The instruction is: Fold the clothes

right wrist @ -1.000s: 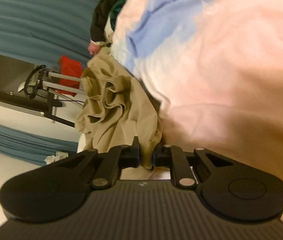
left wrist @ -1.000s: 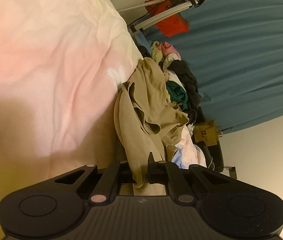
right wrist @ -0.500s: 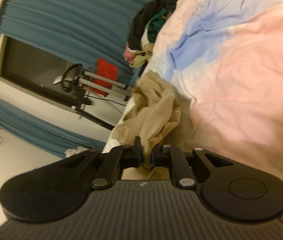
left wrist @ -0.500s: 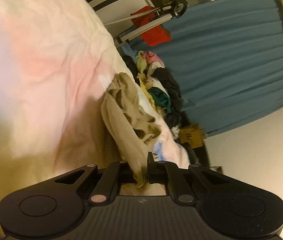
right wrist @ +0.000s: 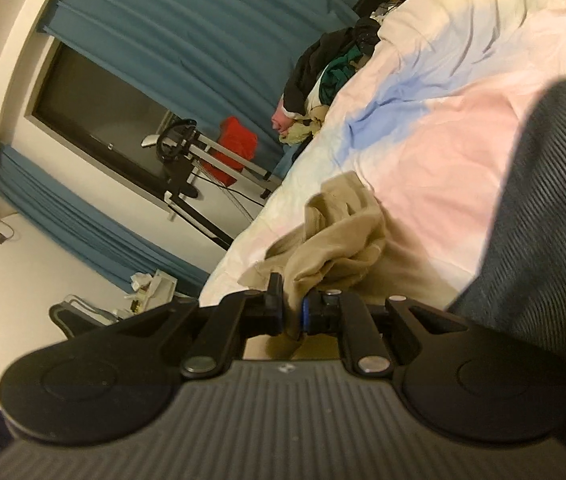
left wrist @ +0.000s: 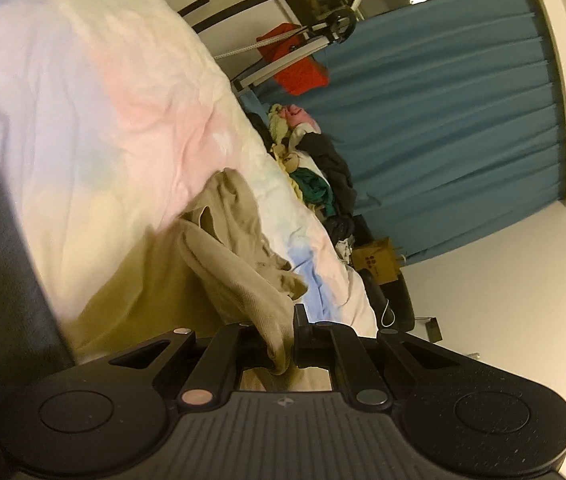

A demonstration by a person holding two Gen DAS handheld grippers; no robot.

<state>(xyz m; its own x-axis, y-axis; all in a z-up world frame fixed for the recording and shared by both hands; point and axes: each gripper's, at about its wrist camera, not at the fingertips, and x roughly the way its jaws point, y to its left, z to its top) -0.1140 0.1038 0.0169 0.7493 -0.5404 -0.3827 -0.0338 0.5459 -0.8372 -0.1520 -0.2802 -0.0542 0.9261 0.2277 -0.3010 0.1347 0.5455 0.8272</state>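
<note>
A crumpled beige garment (left wrist: pixel 239 248) lies on the pastel bedspread (left wrist: pixel 95 120). My left gripper (left wrist: pixel 279 340) is shut on one edge of it, the cloth pinched between the fingers. In the right wrist view the same beige garment (right wrist: pixel 343 240) bunches up in front of my right gripper (right wrist: pixel 293 316), which is shut on another edge. The rest of the garment trails across the bedspread (right wrist: pixel 443 120) away from both grippers.
A pile of mixed clothes (left wrist: pixel 315 176) sits at the far end of the bed, also in the right wrist view (right wrist: pixel 323 80). Blue curtains (left wrist: pixel 443 120), a red item on a rack (left wrist: pixel 299 68) and a cardboard box (left wrist: pixel 375 256) stand beyond. A dark ribbed cloth (right wrist: pixel 543 240) fills the near right.
Both grippers have drawn back and up with the beige garment, which now looks smaller and farther across the bed. Dark cloth has come into view at the near edges.
</note>
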